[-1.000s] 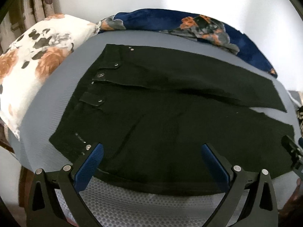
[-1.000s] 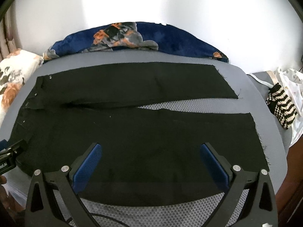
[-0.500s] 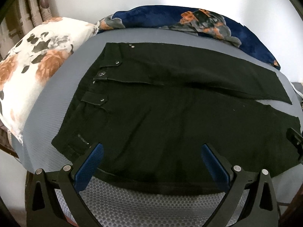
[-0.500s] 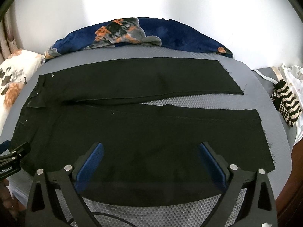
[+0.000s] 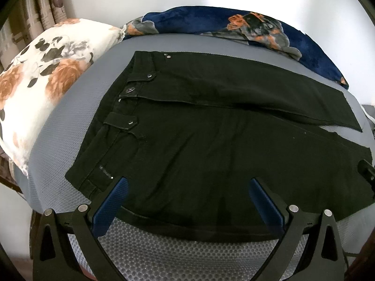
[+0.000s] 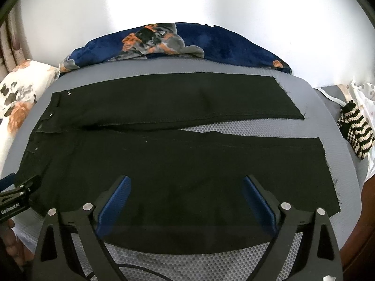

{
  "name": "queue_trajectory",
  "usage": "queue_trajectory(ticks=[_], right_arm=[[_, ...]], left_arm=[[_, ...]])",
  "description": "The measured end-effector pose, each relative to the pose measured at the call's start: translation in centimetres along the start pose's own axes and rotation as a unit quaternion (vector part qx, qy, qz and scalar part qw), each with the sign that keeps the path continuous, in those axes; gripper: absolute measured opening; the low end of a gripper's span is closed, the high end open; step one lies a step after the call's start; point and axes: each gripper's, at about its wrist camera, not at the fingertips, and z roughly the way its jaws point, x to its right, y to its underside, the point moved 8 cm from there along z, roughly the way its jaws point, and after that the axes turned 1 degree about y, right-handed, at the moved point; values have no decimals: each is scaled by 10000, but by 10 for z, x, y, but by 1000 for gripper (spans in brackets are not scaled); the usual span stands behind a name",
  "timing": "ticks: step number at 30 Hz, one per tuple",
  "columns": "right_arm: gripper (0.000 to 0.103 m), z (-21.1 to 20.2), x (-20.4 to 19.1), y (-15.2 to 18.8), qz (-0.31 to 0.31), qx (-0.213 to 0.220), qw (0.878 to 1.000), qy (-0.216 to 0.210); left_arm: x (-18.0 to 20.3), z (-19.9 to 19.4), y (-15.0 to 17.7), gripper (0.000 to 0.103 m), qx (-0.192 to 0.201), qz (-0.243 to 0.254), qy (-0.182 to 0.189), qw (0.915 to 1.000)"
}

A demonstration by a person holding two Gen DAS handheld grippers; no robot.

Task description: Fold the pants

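Observation:
Black pants [image 5: 211, 145] lie flat on a grey mesh surface [image 5: 187, 253], waistband to the left with metal buttons, both legs running right. In the right wrist view the pants [image 6: 178, 164] show a narrow gap between the legs. My left gripper [image 5: 187, 187] is open and empty above the near edge by the waist. My right gripper [image 6: 186, 185] is open and empty above the near leg. The right gripper's tip shows at the left wrist view's right edge [image 5: 366, 171]; the left gripper shows at the right wrist view's left edge [image 6: 16, 196].
A floral white pillow [image 5: 39, 86] lies left of the waistband. A navy floral blanket [image 6: 178, 44] is bunched along the back by the white wall. A black-and-cream striped knit item [image 6: 356, 133] lies at the right. Curtains [image 5: 35, 4] hang at the far left.
Both grippers have pulled back and risen a little, so more of the pants shows. The jaws stay open. The pants have not moved.

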Motion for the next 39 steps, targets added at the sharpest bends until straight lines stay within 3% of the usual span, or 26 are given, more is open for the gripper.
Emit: queue_trajectory(ticks=[12,39], right_arm=[[88,-2,-11,0,-185,-3,9998,-106],[87,1,-13,-3,-205,-40,9996,-199]], left_arm=[[-3,-2,-5,102,93,-18,12,10000],[-2,-8,-9,102,205,50,-85,9997]])
